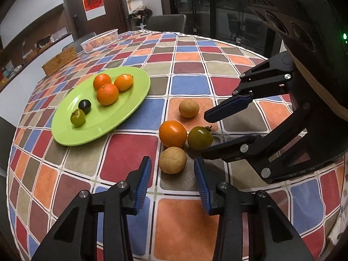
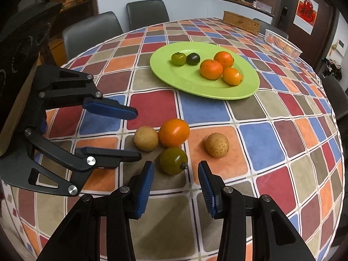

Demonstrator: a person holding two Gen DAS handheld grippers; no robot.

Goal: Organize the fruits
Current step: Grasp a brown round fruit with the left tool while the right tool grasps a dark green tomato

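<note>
I hold both tools spread and empty, left tool (image 1: 173,181) before a tan fruit (image 1: 172,160), right tool (image 2: 176,183) before a green tomato (image 2: 173,160), on the counter (image 2: 271,130) near the green plate (image 2: 169,74).

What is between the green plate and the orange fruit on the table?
Nothing but bare tablecloth lies between the green plate and the orange fruit, clearest in the right wrist view.

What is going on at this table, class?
A person holds a claw in each hand, sorting fruit onto a round green plate. Five fruits already sit on it. The open left claw lines up with a tan round fruit; the open right claw faces a greenish tomato. Neither grips anything.
</note>
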